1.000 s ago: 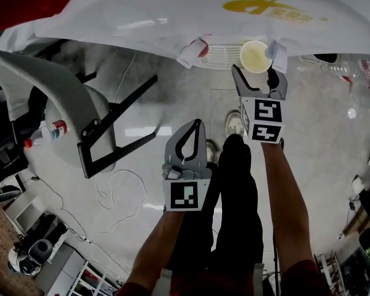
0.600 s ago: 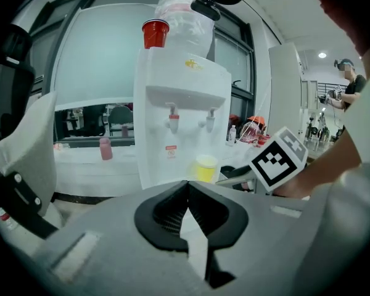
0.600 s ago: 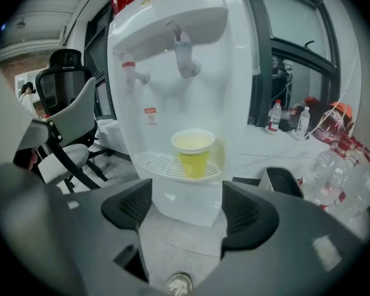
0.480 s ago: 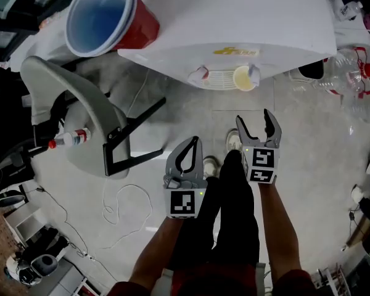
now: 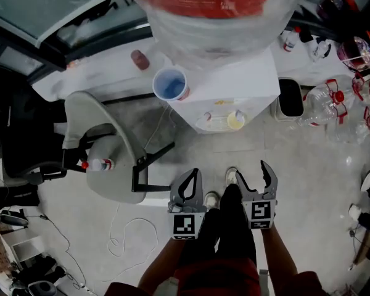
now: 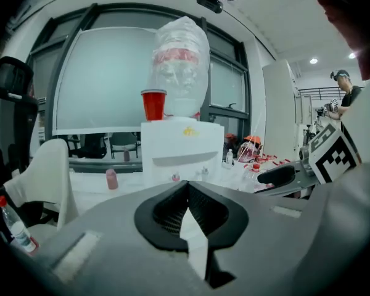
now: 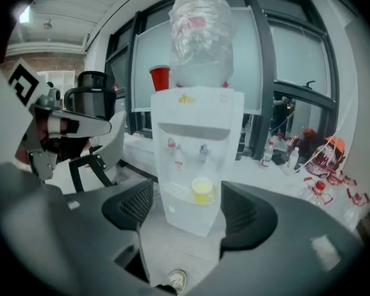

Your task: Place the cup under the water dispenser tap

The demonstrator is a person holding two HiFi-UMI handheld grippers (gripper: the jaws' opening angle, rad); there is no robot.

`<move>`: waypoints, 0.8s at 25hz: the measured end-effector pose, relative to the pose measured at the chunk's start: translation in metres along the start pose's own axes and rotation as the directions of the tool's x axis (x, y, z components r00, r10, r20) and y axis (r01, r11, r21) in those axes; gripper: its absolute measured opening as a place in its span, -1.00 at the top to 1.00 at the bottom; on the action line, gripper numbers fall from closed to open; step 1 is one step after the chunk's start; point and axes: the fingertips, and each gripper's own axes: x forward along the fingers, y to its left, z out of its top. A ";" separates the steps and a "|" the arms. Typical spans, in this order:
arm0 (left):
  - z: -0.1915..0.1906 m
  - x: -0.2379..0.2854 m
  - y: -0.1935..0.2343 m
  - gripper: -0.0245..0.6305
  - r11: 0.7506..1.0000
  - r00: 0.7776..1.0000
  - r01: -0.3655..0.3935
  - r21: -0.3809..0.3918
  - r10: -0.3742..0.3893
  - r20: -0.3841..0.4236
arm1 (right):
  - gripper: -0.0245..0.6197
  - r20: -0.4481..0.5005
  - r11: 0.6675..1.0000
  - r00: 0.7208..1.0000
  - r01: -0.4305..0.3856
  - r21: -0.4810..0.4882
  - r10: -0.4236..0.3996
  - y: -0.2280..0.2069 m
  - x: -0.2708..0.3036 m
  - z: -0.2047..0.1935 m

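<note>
Cup: a small pale yellow cup (image 7: 201,190) stands upright on the drip tray (image 7: 184,193) of the water dispenser (image 7: 197,113), directly below the right-hand tap (image 7: 203,149).
Handling: it looks light, thin-walled and easy to dent or tip (I cannot tell whether it holds anything). A soft pinch across the middle of the wall, one jaw on each side, would suit it best. A grip at the rim would likely buckle it.
Right gripper: the right gripper (image 7: 188,217) has its jaws spread wide with nothing between them. It is well away from the dispenser, and the far-off cup shows through the gap.
Left gripper: the left gripper (image 6: 188,193) has its jaws pressed together and holds nothing.
Red cup: a red cup (image 5: 171,84) sits on top of the dispenser beside the big water bottle (image 5: 219,17), and plays no part here.
Change: a second ago the right jaws were up at the tray, close around the cup. Half a second ago they had drawn off. Now both grippers are well back, the cup has kept its spot, and the left jaws were closed throughout.
Progress: the placing looks done.
</note>
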 end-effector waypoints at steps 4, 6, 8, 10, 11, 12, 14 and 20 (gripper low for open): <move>0.046 -0.032 -0.006 0.94 1.000 0.999 0.012 0.025 -0.013 0.051 | -0.12 0.081 1.000 0.997 0.020 -0.009 -0.020 0.006 -0.051 0.056; 0.073 -0.050 -0.007 0.94 0.999 0.996 0.011 0.030 -0.014 0.090 | -0.12 0.152 0.999 0.988 0.032 -0.008 -0.031 0.010 -0.076 0.089; 0.103 -0.069 -0.010 0.94 1.000 0.992 0.012 0.026 -0.015 0.129 | -0.11 0.226 0.999 0.973 0.042 -0.001 -0.041 0.015 -0.101 0.126; 0.127 -0.086 -0.011 0.94 0.999 0.987 0.012 0.032 -0.017 0.161 | -0.11 0.274 0.999 0.961 0.052 -0.013 -0.046 0.019 -0.123 0.151; 0.136 -0.094 -0.011 0.94 0.999 0.985 0.011 0.044 -0.019 0.172 | -0.11 0.293 0.998 0.955 0.057 -0.019 -0.049 0.020 -0.133 0.162; 0.143 -0.101 -0.011 0.94 0.998 0.983 0.010 0.059 -0.021 0.182 | -0.11 0.313 0.998 0.948 0.063 -0.021 -0.053 0.021 -0.141 0.173; 0.161 -0.114 -0.009 0.94 0.997 0.977 0.006 0.080 -0.022 0.210 | -0.11 0.358 0.997 0.932 0.074 -0.029 -0.059 0.022 -0.158 0.196; 0.220 -0.149 0.009 0.94 0.993 0.953 -0.042 0.108 0.007 0.303 | -0.11 0.486 0.988 0.869 0.139 -0.063 -0.091 0.015 -0.201 0.259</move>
